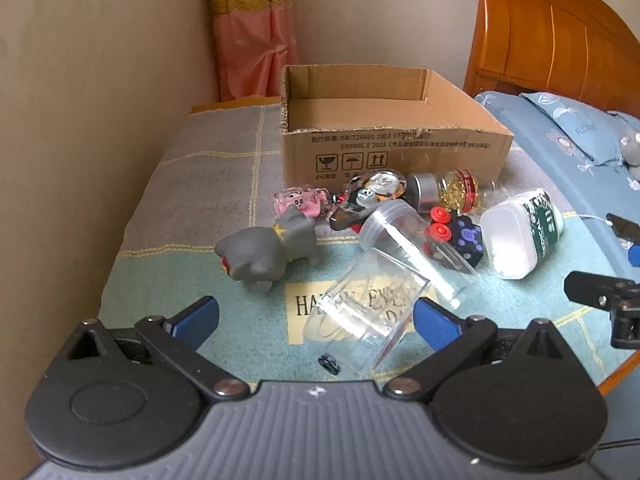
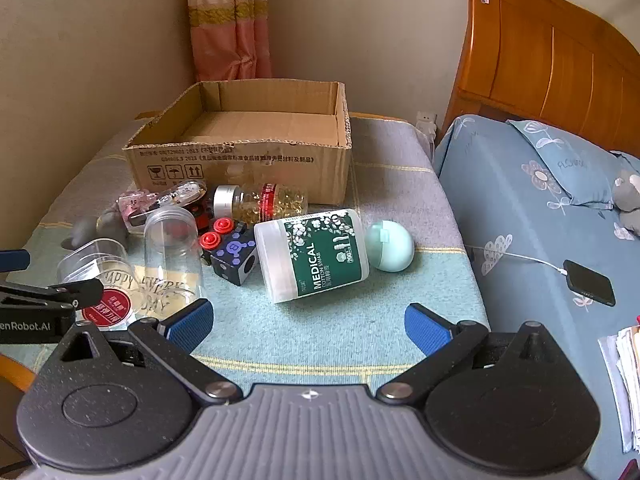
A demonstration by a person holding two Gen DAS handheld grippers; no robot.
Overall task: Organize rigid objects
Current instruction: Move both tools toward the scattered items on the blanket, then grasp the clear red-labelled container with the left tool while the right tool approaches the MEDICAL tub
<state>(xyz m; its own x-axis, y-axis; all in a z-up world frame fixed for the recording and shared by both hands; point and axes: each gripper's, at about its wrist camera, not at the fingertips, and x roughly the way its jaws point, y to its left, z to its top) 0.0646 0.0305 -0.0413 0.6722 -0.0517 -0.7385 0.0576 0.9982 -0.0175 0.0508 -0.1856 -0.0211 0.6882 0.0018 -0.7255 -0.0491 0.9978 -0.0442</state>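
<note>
Hovering wide open and empty, left hand-held gripper (image 1: 316, 320) over a clear jar (image 1: 360, 320) lying on the counter (image 1: 200, 184); right hand-held gripper (image 2: 308, 326) likewise spread, touching nothing, near the cotton swab tub (image 2: 316, 254) lying on its side. Beyond the clutter, cardboard box (image 2: 248, 160), open-topped, nothing visible inside.

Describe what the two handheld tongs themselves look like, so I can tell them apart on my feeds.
Both look identical: the left tongs and the right tongs each have blue ribbed pads on black linkage arms with silver pivot bolts, two round black hubs, and a grey ribbed body between them. In the right view, the left unit's side carries white lettering ending "enRobot.AI". No hands, sleeves or tool cables are visible.
</note>
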